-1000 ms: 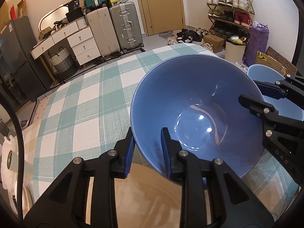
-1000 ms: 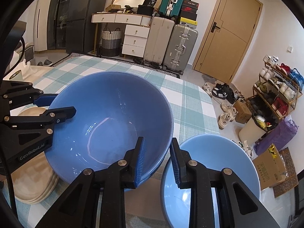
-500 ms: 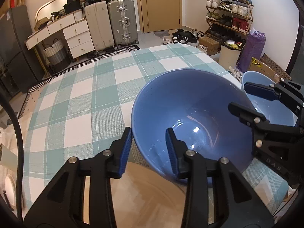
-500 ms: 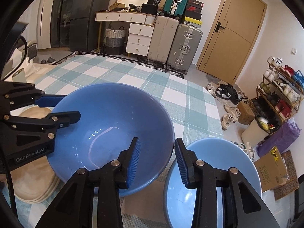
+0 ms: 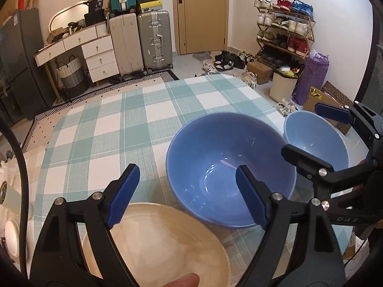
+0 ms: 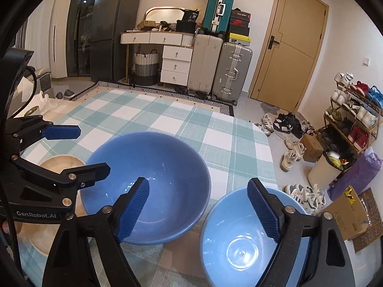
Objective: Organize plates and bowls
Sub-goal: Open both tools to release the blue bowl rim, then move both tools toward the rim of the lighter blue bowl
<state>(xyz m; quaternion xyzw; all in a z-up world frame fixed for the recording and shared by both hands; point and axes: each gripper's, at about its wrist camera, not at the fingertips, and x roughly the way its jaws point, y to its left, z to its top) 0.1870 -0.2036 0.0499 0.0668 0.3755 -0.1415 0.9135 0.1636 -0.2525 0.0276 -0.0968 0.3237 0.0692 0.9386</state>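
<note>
A big blue bowl stands upright on the checked tablecloth. To its right is a smaller light blue bowl, to its left a stack of beige plates. My left gripper hovers over the big bowl's near-left rim, jaws opening wide, pads touching nothing. My right gripper hangs above the gap between the two bowls, jaws also opening and holding nothing.
The green-and-white tablecloth stretches away behind the bowls; its right edge drops off close to the light blue bowl. White items lie at the table's left. A fingertip shows at the bottom.
Both grippers let go of the big blue bowl's rim, their jaws spread wide, and they rose and drew back. The bowl now stands free on the cloth.
</note>
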